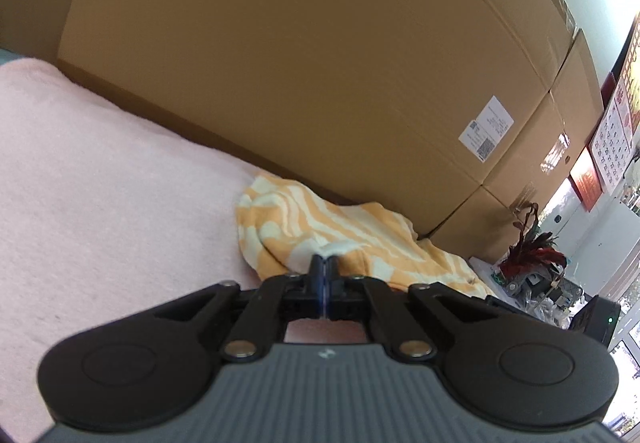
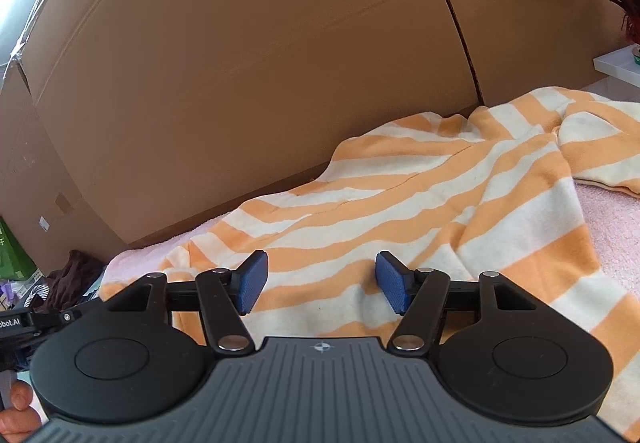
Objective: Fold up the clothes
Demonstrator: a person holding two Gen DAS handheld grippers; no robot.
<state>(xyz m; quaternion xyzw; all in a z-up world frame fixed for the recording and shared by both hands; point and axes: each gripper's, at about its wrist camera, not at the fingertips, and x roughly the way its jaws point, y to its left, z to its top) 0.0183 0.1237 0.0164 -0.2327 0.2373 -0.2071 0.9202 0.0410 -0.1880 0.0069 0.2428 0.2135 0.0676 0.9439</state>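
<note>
Left tongs pinch the striped garment while the right tongs hang spread above it.

The orange-and-cream striped garment lies rumpled on a pink blanket, pushed up against the foot of big cardboard boxes. The left tongs are closed together on a pale bit of its cloth near the closest edge. The right tongs stand wide apart, blue pads facing each other just over the stripes, holding nothing. A thumb shows at the lower left of the right-hand view.
</note>
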